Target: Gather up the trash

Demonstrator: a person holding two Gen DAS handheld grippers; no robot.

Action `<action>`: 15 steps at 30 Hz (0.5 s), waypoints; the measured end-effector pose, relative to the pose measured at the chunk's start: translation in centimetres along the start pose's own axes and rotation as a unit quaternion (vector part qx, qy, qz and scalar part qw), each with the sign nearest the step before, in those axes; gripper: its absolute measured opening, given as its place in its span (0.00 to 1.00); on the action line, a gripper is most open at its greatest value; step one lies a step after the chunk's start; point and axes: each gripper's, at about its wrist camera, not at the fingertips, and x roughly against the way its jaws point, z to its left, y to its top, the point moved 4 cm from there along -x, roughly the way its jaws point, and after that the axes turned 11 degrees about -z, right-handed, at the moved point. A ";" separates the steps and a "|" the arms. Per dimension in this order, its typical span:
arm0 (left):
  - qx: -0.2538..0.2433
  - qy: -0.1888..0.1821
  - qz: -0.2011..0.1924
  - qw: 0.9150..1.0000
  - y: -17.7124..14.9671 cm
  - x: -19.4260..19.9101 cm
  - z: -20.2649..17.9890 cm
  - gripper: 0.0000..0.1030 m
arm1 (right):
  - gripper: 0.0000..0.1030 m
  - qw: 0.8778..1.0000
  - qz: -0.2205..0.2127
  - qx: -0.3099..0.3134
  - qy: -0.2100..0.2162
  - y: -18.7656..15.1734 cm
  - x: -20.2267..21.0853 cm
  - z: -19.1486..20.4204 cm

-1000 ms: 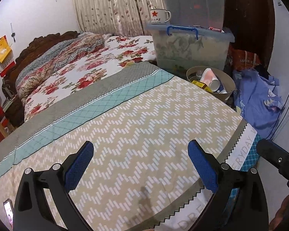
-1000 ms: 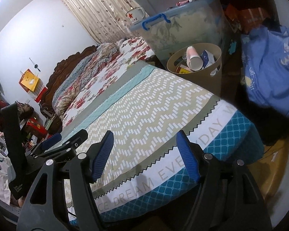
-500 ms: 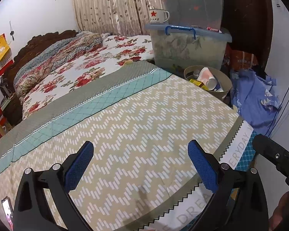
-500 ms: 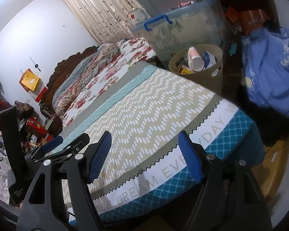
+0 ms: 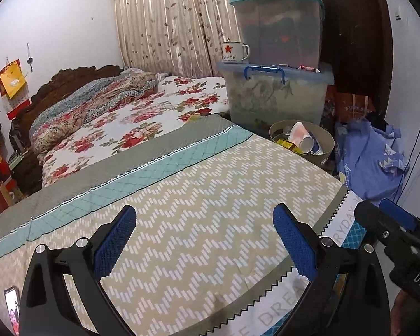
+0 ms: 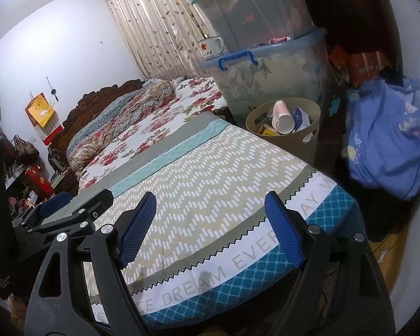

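A tan round trash bin [image 5: 326,155] stands on the floor beyond the far right corner of the bed; it also shows in the right wrist view [image 6: 313,112]. It holds a pink-and-white paper cup [image 6: 282,117], a yellow box [image 5: 287,143] and other wrappers. My left gripper [image 5: 204,231] is open and empty over the zigzag bedspread [image 5: 198,204]. My right gripper [image 6: 210,218] is open and empty above the foot of the bed, beside the left one [image 6: 61,210]. No loose trash shows on the bedspread.
Stacked clear storage boxes [image 5: 277,95] with a red-star enamel mug [image 5: 233,52] stand behind the bin. A blue cloth bundle [image 6: 389,140] lies right of the bin. A floral quilt [image 5: 142,117] covers the far bed. A phone [image 5: 11,308] lies at lower left.
Both grippers have drawn back and risen from the bed; the bin and boxes look smaller and farther. Both jaws stay open and empty.
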 end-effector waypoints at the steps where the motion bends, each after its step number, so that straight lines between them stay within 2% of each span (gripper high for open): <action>1: 0.002 0.000 -0.001 1.000 0.0 0.1 0.0 0.92 | 0.78 1.000 -0.001 0.001 0.000 0.0 0.1 0.1; 9: 0.009 0.002 -0.009 1.000 0.1 1.0 0.0 0.92 | 0.80 0.999 -0.037 0.003 0.003 0.5 1.7 0.1; 15: 0.008 0.003 -0.017 1.000 0.2 1.7 -0.3 0.92 | 0.82 0.999 -0.045 0.008 0.010 0.7 2.2 0.5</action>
